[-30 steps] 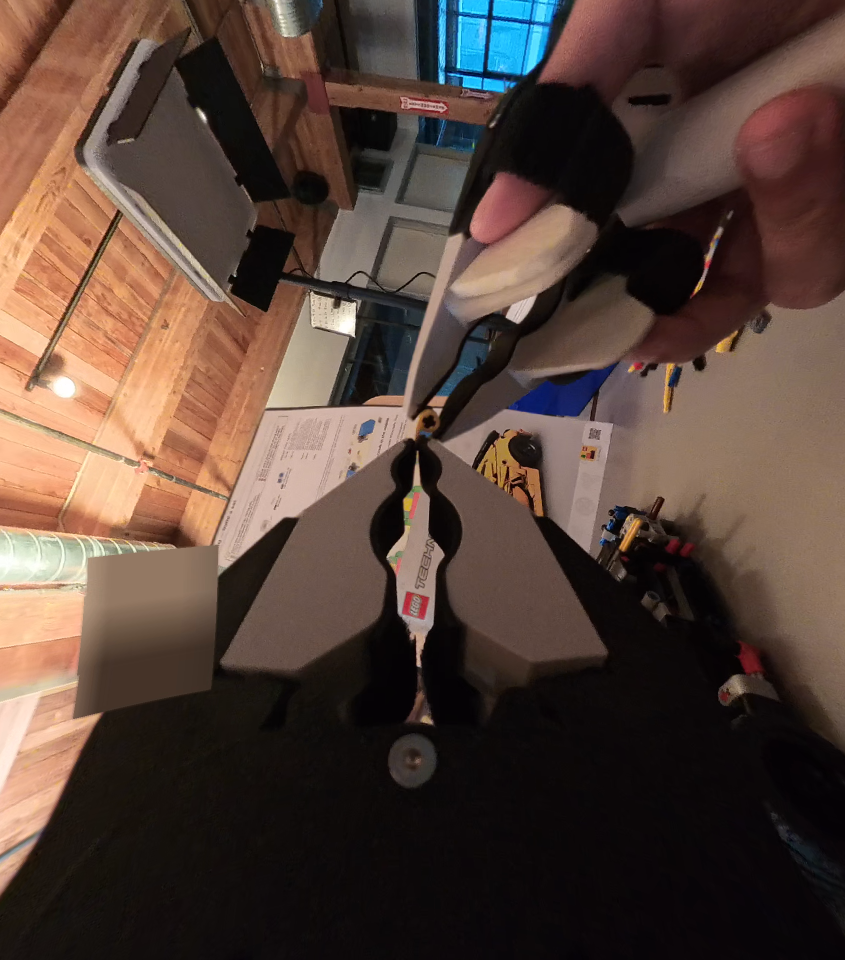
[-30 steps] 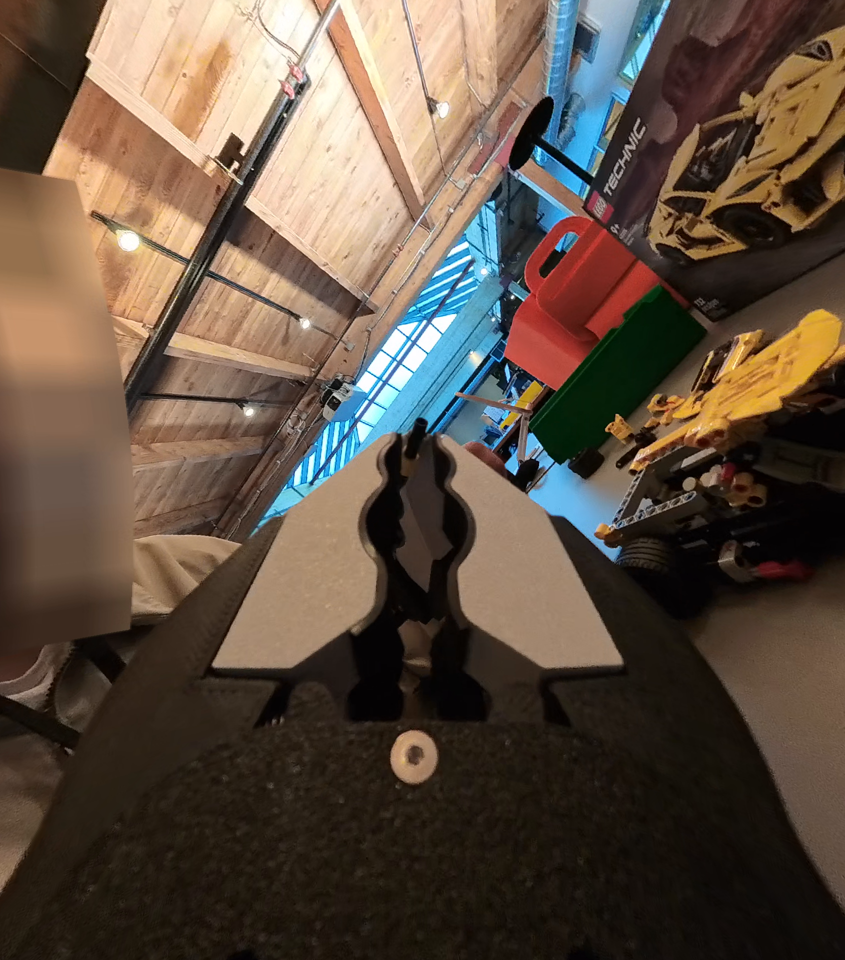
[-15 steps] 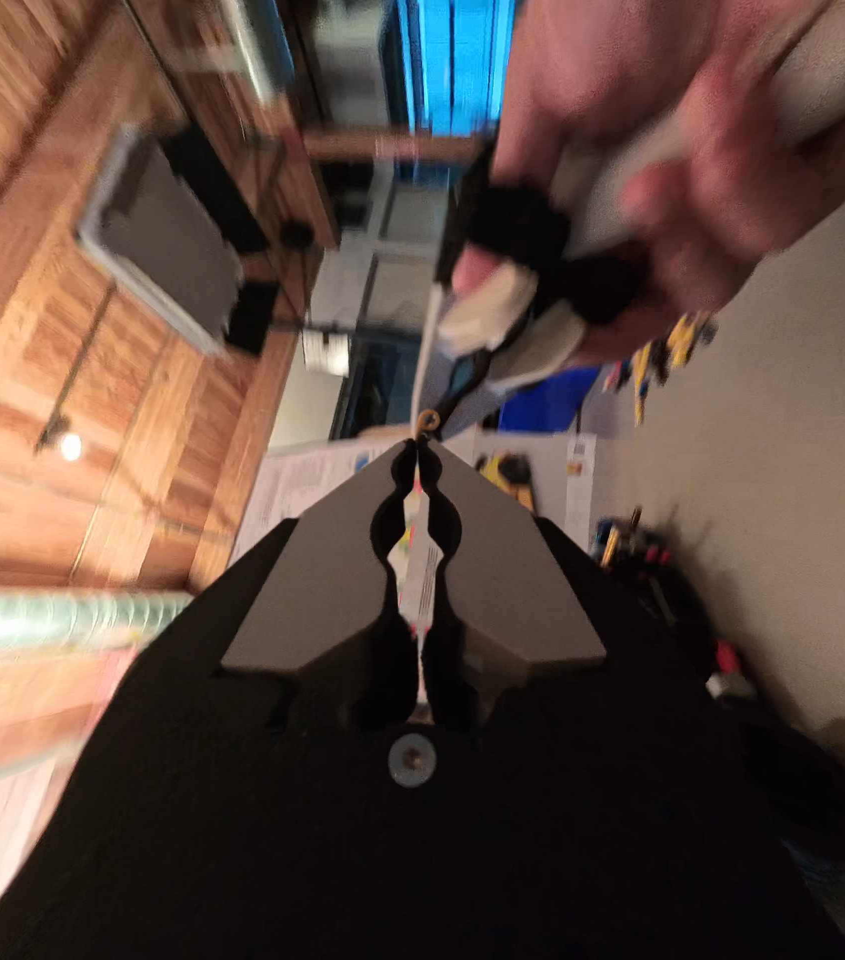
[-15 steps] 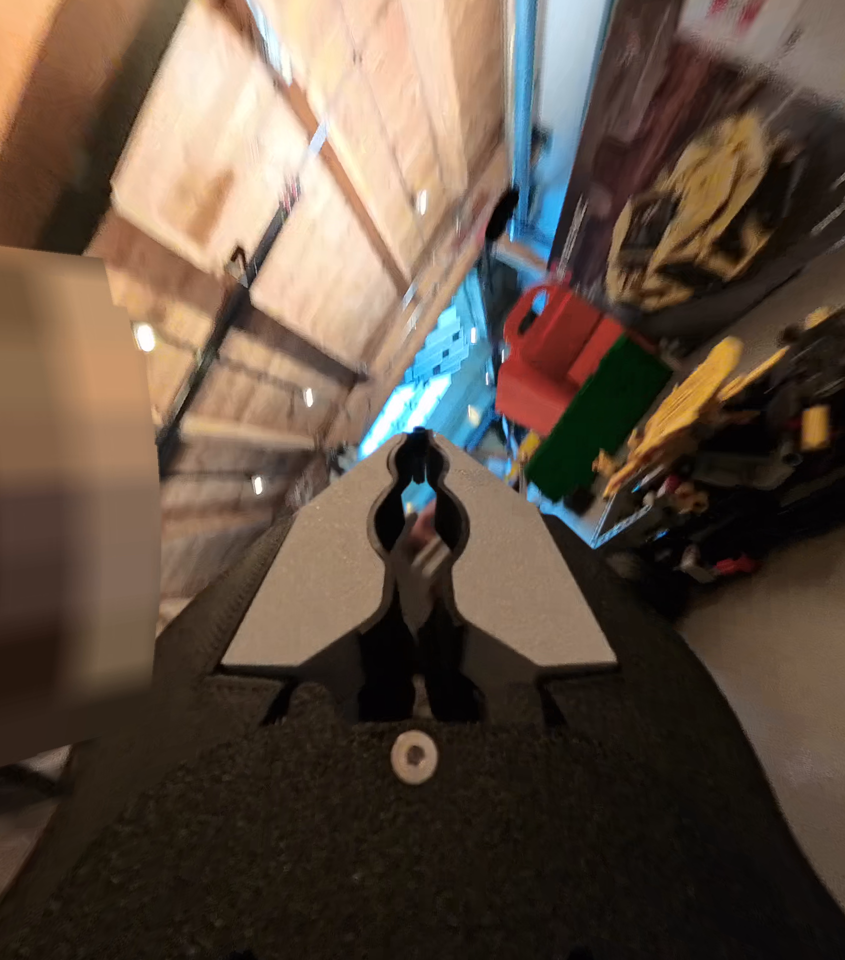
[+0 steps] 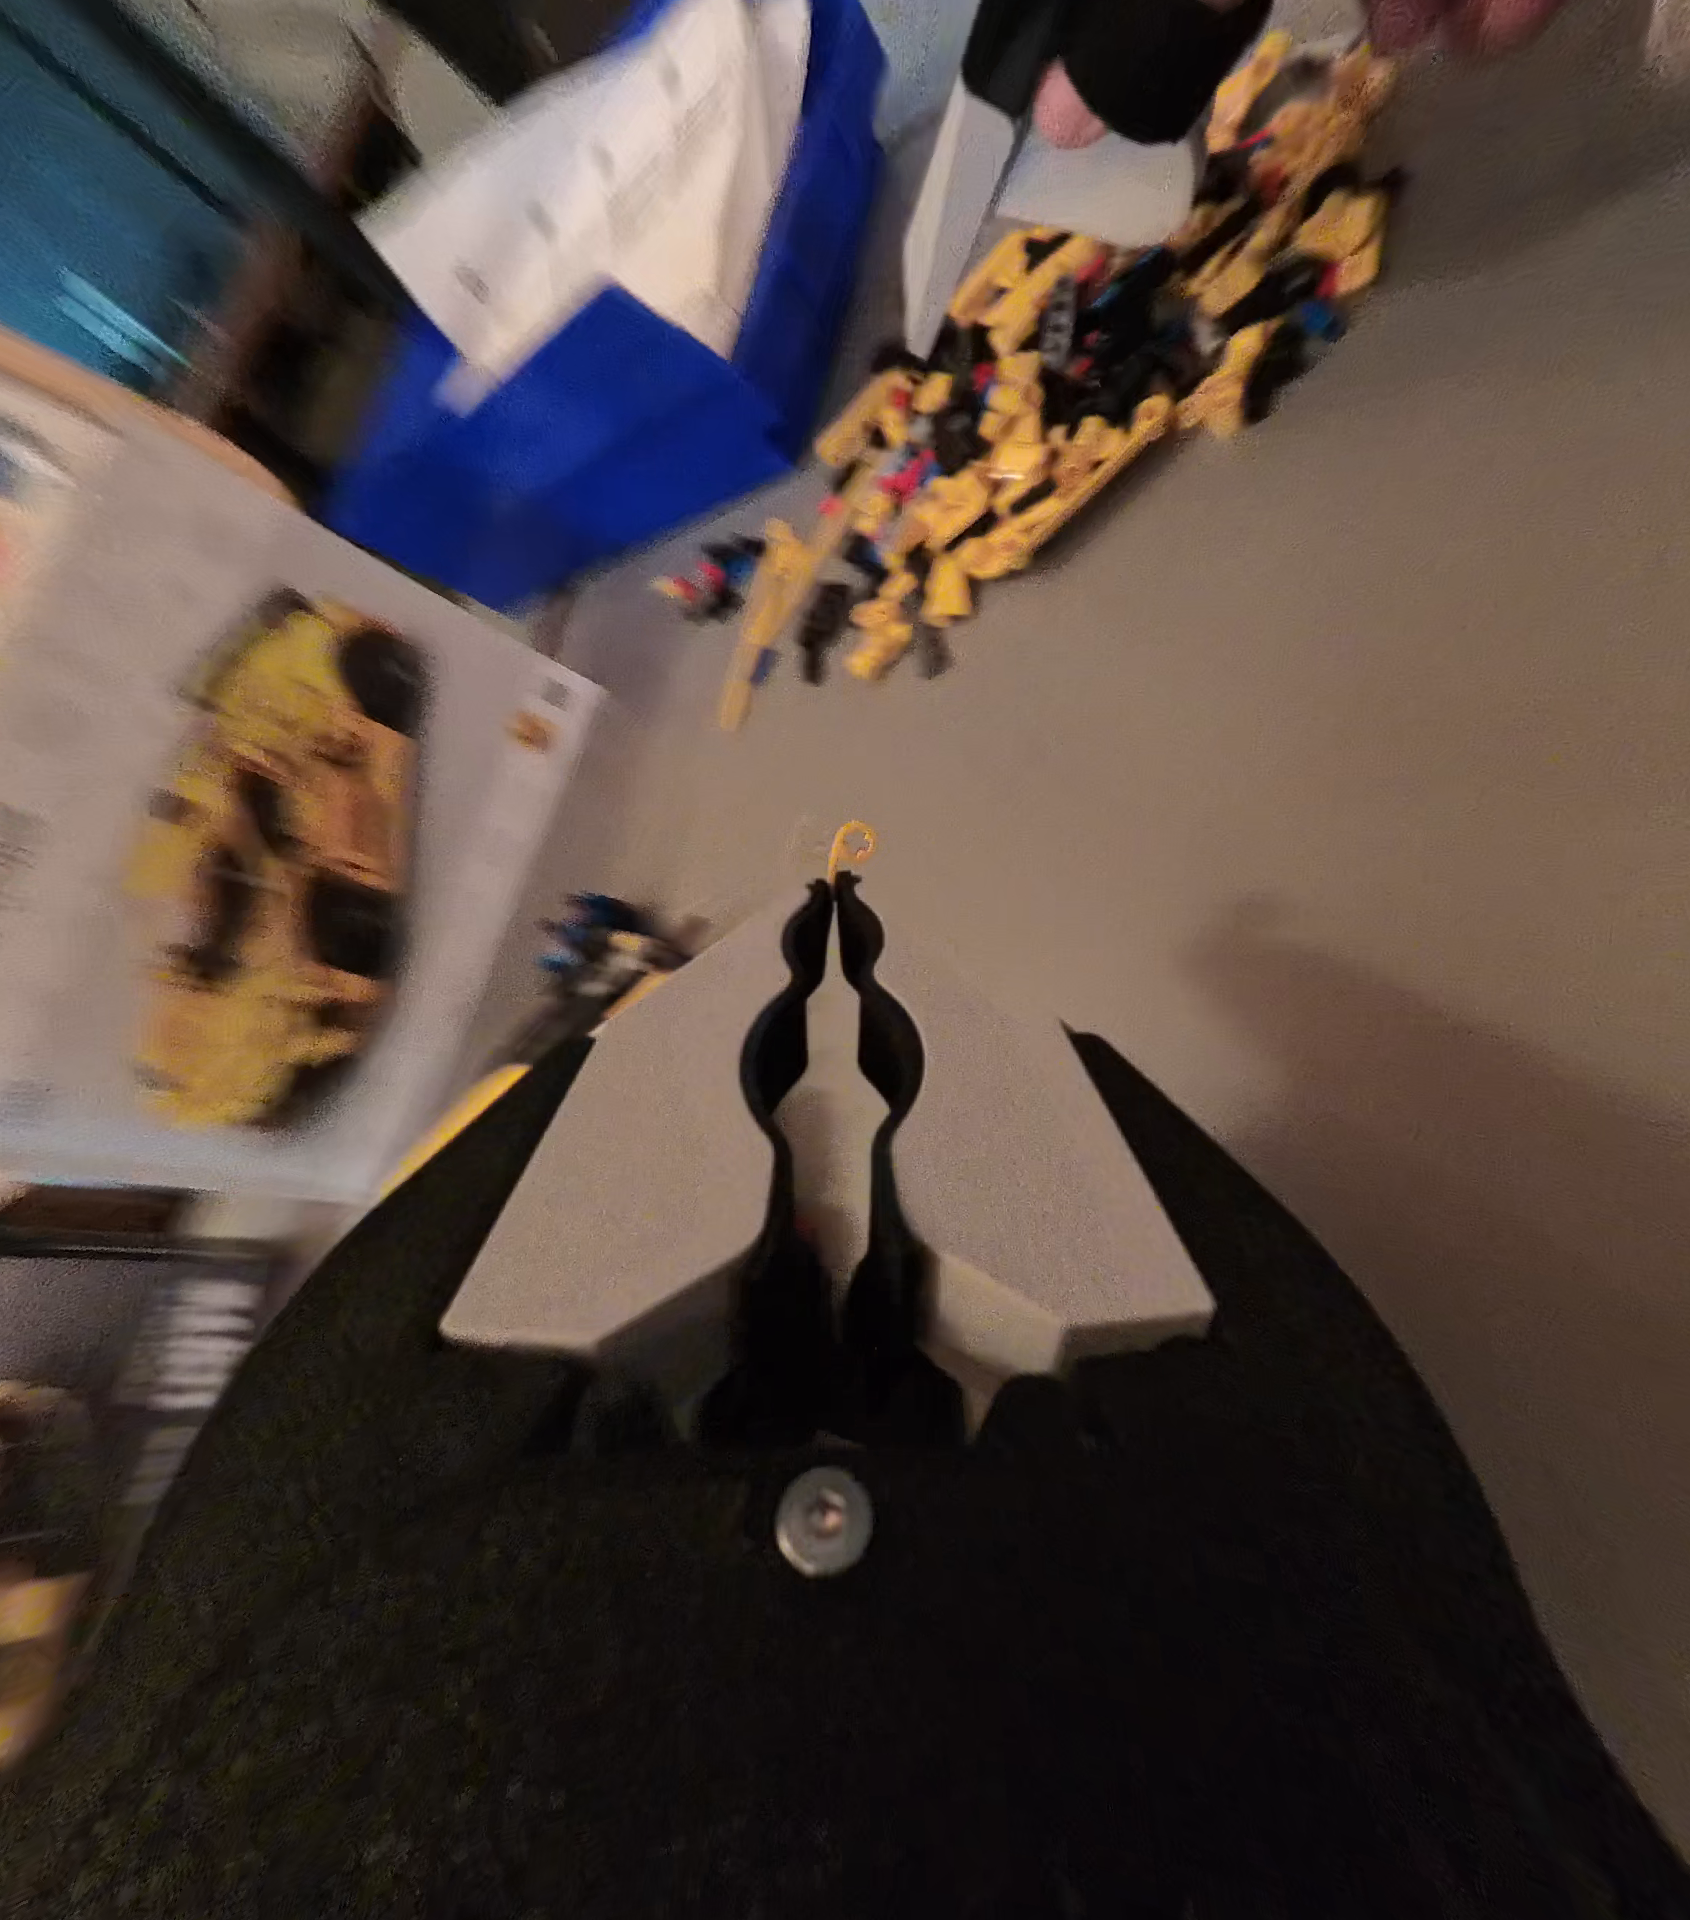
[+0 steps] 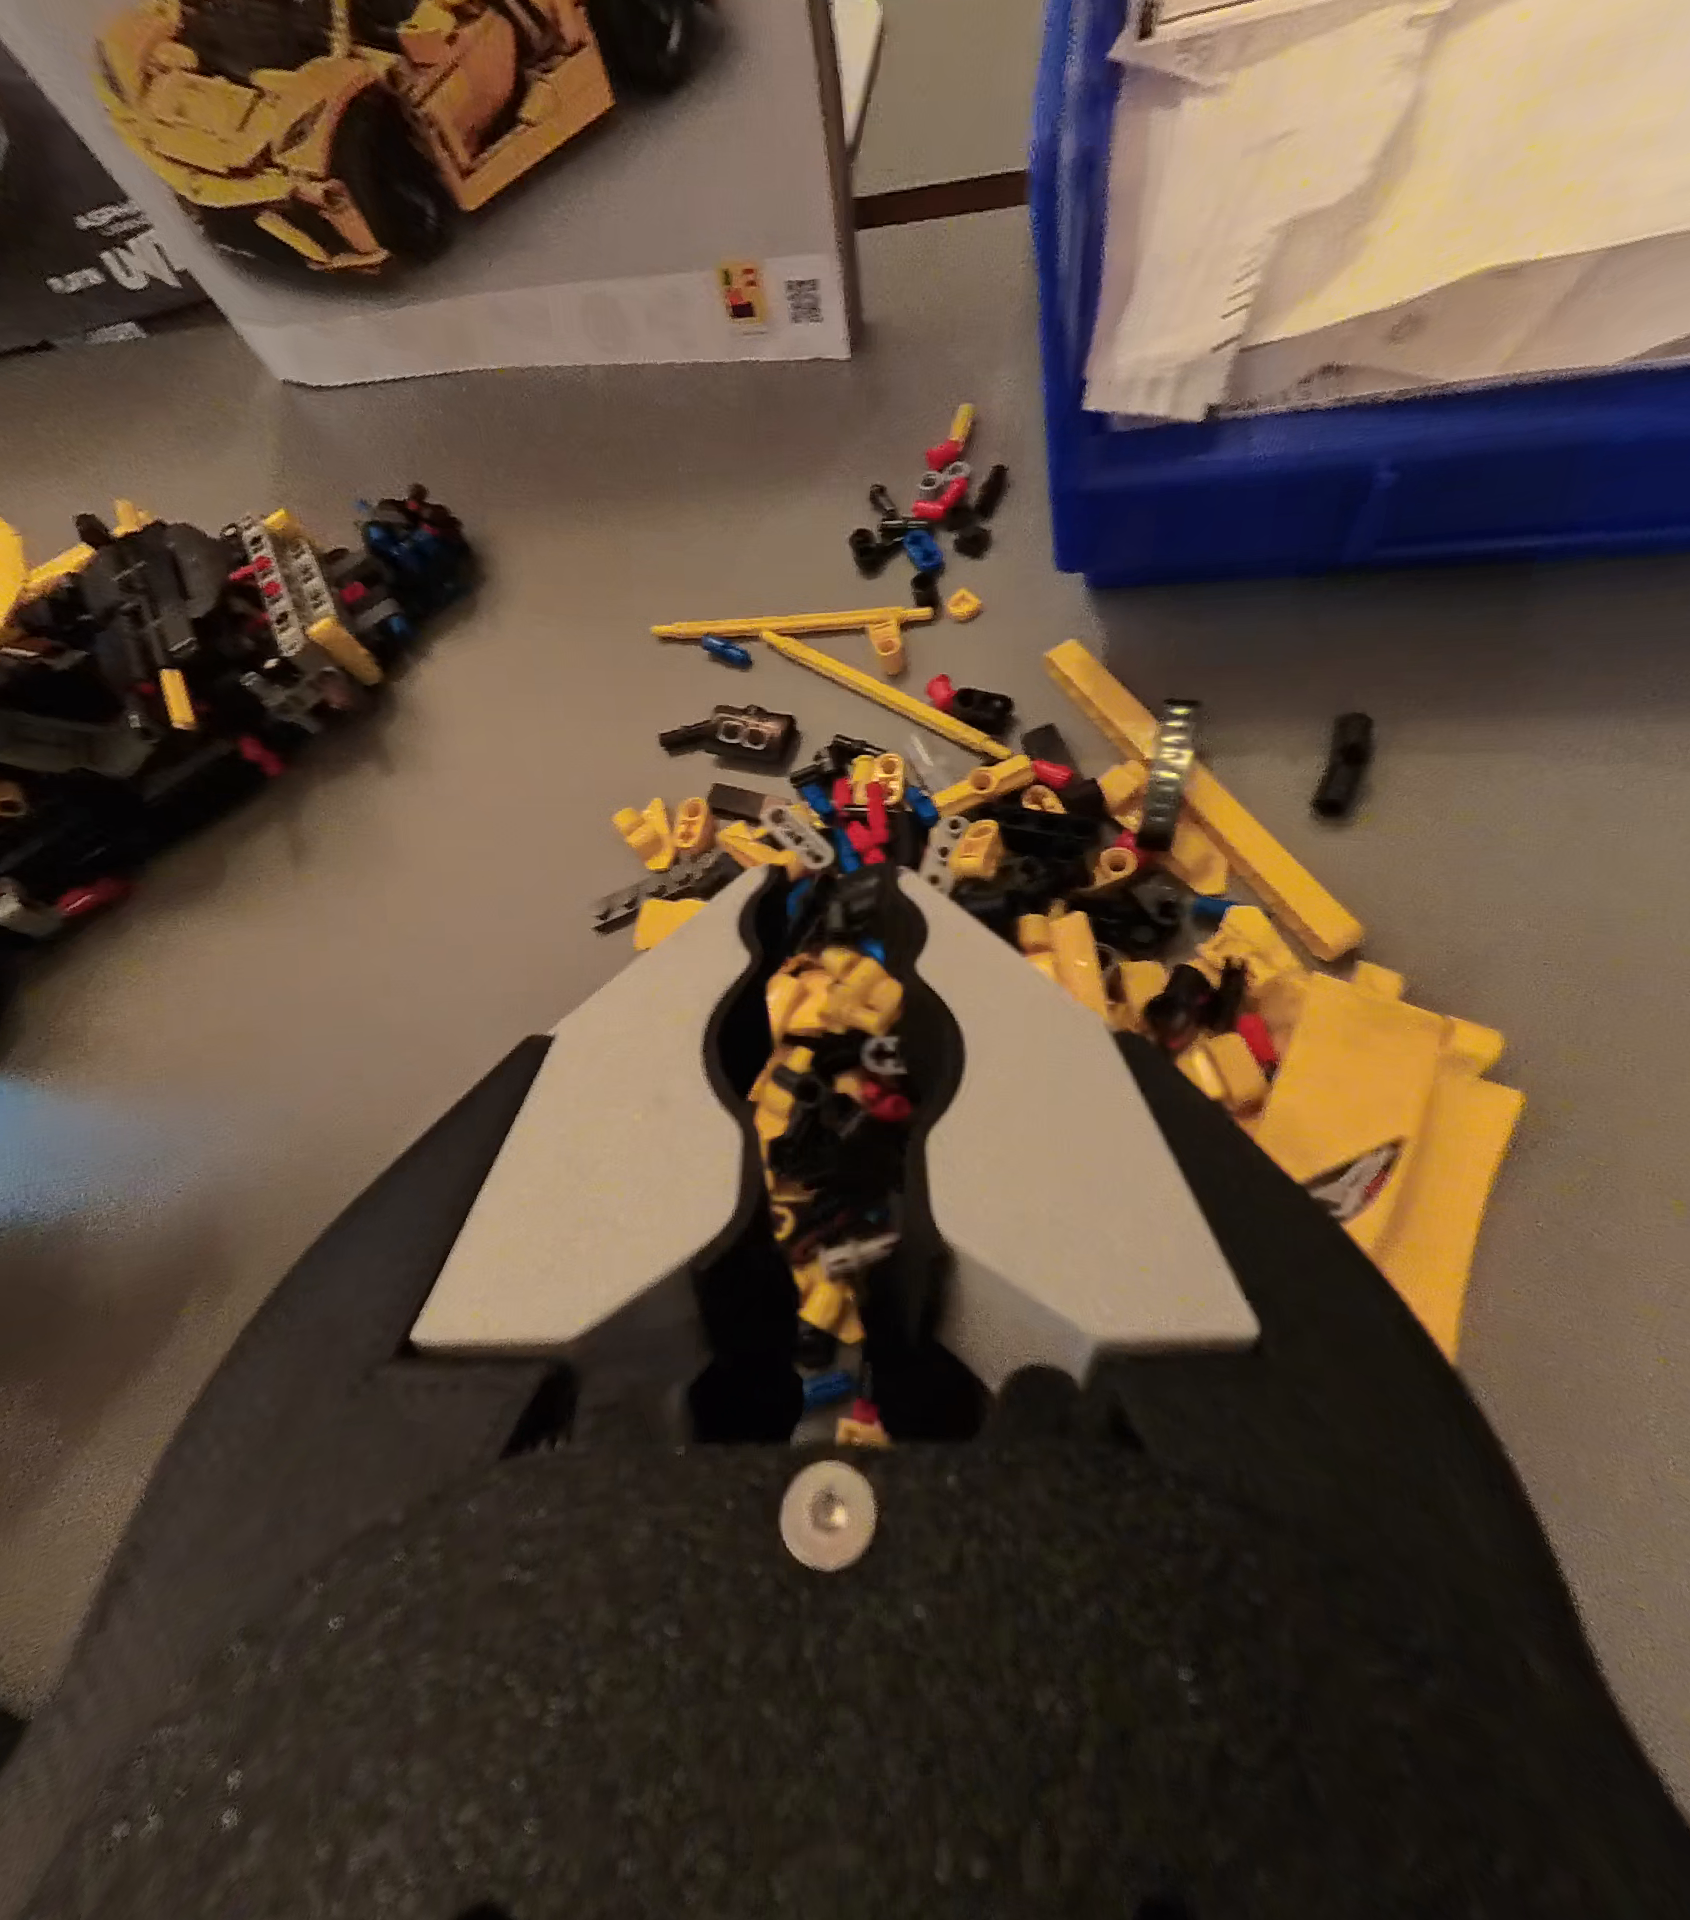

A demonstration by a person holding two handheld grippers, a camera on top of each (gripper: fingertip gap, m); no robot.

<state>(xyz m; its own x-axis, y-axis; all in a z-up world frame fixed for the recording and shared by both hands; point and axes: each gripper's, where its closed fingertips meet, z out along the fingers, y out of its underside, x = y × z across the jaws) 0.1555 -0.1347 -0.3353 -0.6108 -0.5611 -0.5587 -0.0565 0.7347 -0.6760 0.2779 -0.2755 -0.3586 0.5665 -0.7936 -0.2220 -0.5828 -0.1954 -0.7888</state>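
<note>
My left gripper (image 5: 836, 883) is shut on a small yellow piece (image 5: 853, 837) with a ring end that sticks out past the tips. It hangs over bare grey table (image 5: 1236, 779). My right gripper (image 6: 833, 883) is open by a narrow gap and empty, just above a loose pile of yellow, black, red and blue building pieces (image 6: 1028, 831). The same pile shows farther off in the left wrist view (image 5: 1059, 416). The left wrist view is motion-blurred.
A partly built black and yellow model car (image 6: 145, 644) lies left of the pile. A blue bin (image 6: 1443, 488) with white papers (image 6: 1443, 177) stands at the back right. A set box with a yellow car picture (image 6: 508, 208) stands behind. A long yellow beam (image 6: 1225, 821) lies right of the pile. One gripper's finger ends stand about 20 cm off the other's.
Both views have swung down from the wooden ceiling to the table. The right gripper's jaws have parted and now hold nothing. The left gripper still holds the yellow piece.
</note>
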